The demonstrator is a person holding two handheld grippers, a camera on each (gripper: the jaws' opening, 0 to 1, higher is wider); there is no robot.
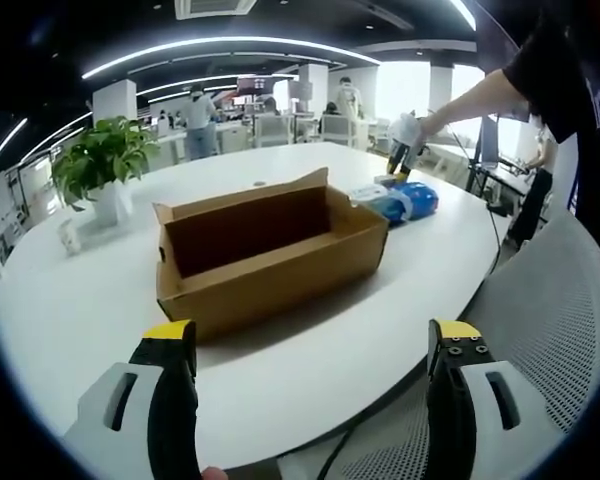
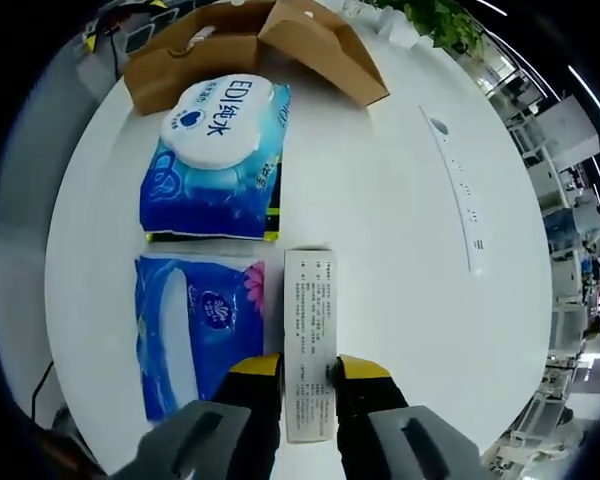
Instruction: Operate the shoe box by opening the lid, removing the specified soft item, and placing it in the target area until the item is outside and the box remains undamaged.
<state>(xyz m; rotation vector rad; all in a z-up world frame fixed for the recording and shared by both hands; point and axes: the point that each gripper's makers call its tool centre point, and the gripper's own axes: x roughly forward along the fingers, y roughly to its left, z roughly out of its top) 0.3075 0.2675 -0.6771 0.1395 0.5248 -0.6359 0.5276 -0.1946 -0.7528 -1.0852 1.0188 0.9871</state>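
On the white bench (image 1: 70, 300) the brown cardboard shoe box (image 1: 270, 255) stands open, its lid flap raised along the far side and its inside looking bare from the left gripper view. That view's own left gripper (image 1: 315, 385) hangs short of the box with its yellow-tipped jaws spread wide and nothing between them. Beyond the box, at the far right of the bench, lie blue packets, and the other gripper, held by a person's outstretched arm (image 1: 470, 100), is down among them. A potted green plant (image 1: 100, 160) stands well apart to the left of the box. From the right gripper view, the right gripper (image 2: 310, 375) has its jaws closed against the near end of a narrow white printed box (image 2: 310, 340) lying flat on the bench. Just beside that box lies a blue tissue pack (image 2: 195, 325), and past it a blue and white wet-wipes pack (image 2: 220, 160), which sits near the shoe box but outside it. A long flush panel (image 2: 458, 190) is set in the benchtop.
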